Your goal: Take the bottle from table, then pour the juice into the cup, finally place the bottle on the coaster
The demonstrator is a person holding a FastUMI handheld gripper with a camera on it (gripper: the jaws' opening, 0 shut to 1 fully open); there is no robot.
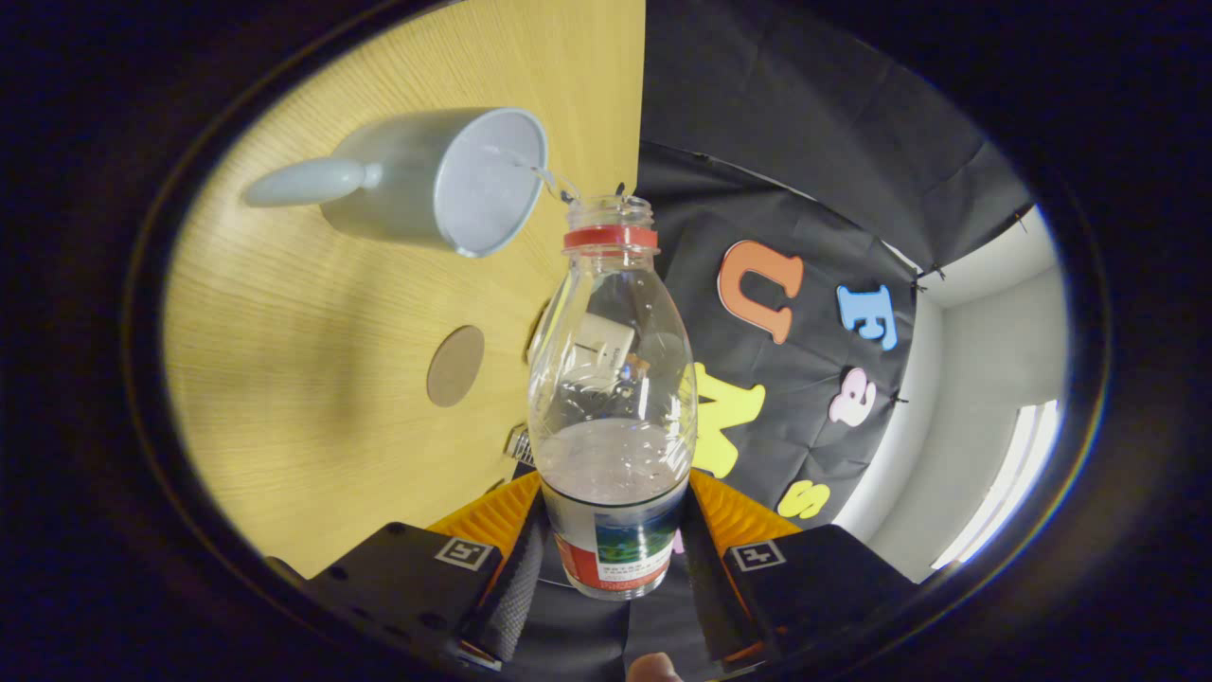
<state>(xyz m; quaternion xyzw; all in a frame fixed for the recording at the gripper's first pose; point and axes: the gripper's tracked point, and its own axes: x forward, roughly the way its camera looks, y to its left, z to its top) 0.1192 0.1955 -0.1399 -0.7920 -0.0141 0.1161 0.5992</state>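
We have the clear plastic bottle with the red neck ring [611,379] clamped between the two fingers of our claw [611,559], both pressing on its labelled lower body. The whole view is rolled sideways, which tells us the bottle is tipped so its open mouth reaches the rim of the pale grey ceramic cup [445,180] on the light wooden counter [312,379]. A thin stream crosses into the cup. The round brown coaster [455,366] lies bare nearby, awaiting the bottle.

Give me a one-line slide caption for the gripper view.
Gripper shut on tilted clear bottle, pouring a thin stream into the grey mug; round coaster waits on the wooden table.
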